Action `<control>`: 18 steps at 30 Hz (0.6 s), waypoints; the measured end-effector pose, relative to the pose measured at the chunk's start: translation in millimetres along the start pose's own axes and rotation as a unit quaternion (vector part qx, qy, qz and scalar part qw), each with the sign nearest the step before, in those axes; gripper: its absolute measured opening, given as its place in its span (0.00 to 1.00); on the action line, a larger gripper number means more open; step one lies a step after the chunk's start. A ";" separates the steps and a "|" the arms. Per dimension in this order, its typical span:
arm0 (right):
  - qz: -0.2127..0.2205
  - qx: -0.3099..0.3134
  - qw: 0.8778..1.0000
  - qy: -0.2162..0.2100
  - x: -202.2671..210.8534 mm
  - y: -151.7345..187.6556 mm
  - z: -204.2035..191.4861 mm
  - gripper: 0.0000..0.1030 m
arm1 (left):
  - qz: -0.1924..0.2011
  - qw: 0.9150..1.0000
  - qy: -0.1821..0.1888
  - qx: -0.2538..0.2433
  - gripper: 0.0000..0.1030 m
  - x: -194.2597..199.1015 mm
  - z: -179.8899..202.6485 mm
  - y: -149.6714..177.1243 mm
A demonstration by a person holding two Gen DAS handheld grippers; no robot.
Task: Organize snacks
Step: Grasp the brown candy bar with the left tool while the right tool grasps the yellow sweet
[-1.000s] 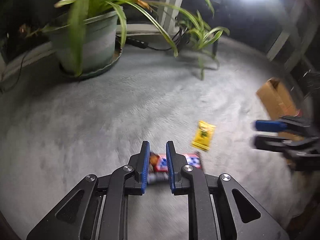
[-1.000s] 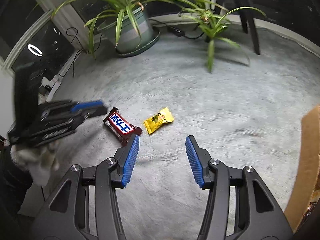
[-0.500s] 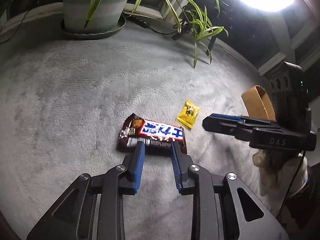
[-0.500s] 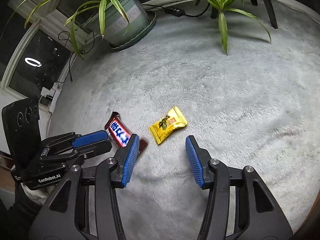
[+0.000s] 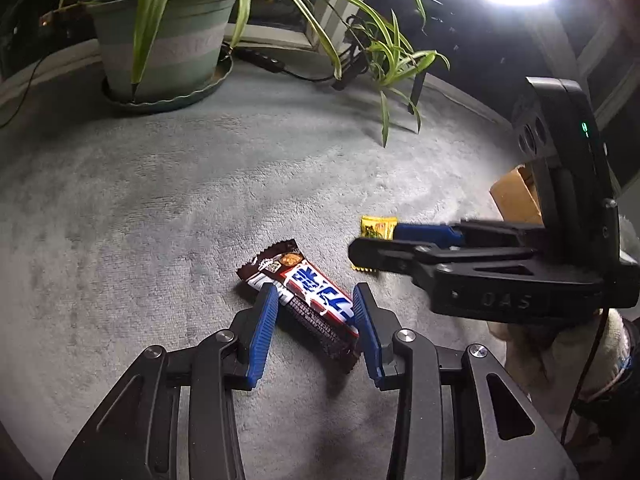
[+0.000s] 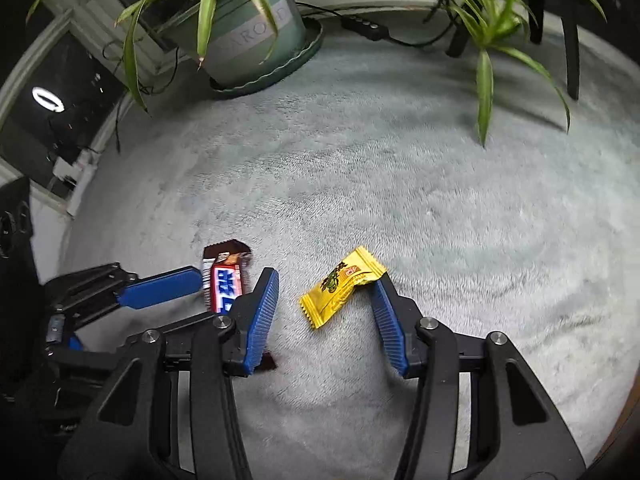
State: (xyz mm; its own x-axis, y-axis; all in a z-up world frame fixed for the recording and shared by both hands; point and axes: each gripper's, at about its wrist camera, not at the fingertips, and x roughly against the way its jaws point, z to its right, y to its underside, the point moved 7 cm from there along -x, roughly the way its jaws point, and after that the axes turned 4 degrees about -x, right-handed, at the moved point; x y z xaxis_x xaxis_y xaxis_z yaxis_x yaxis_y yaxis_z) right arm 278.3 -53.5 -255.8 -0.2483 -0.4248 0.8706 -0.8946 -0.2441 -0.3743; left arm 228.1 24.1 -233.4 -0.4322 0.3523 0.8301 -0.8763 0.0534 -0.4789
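Observation:
A brown chocolate bar (image 5: pixel 292 268) with a red and blue label lies slanted on the grey carpet (image 5: pixel 160 200). My left gripper (image 5: pixel 314 298) points down over it, its jaws opening with the bar between the blue pads and no squeeze showing. A yellow candy packet (image 6: pixel 340 284) lies just to the right. My right gripper (image 6: pixel 325 280) straddles it, jaws closing; the right pad is at the packet's end and the left pad stands clear. In the left wrist view the right gripper (image 5: pixel 374 240) partly hides the candy (image 5: pixel 376 226). The right wrist view shows the bar (image 6: pixel 224 280) beside a left finger (image 6: pixel 160 288).
A large potted plant (image 5: pixel 168 48) in a saucer stands at the back left by the window. A smaller plant (image 5: pixel 396 60) and a cable with a power strip (image 5: pixel 264 62) are at the back. A cardboard box (image 5: pixel 514 200) sits far right. A gloved hand (image 5: pixel 560 356) holds the right gripper.
My left jaws went from nearly shut to wider and came down around the chocolate bar. My right gripper moved over and down to the yellow candy, which now lies between its jaws.

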 end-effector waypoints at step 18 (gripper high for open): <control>0.009 0.050 0.998 0.029 0.8 -0.6 0.2 0.15 | -0.014 0.999 -0.042 -0.009 0.45 -17.0 5.3 2.9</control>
State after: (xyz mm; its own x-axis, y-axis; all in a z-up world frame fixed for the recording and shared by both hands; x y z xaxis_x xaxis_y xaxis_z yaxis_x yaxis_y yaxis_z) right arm 278.7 -53.9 -255.0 -0.2871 -0.3797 0.8794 -0.8491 -0.3240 -0.4172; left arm 231.7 13.3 -247.4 -0.4248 0.2702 0.8640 -0.8847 0.0788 -0.4595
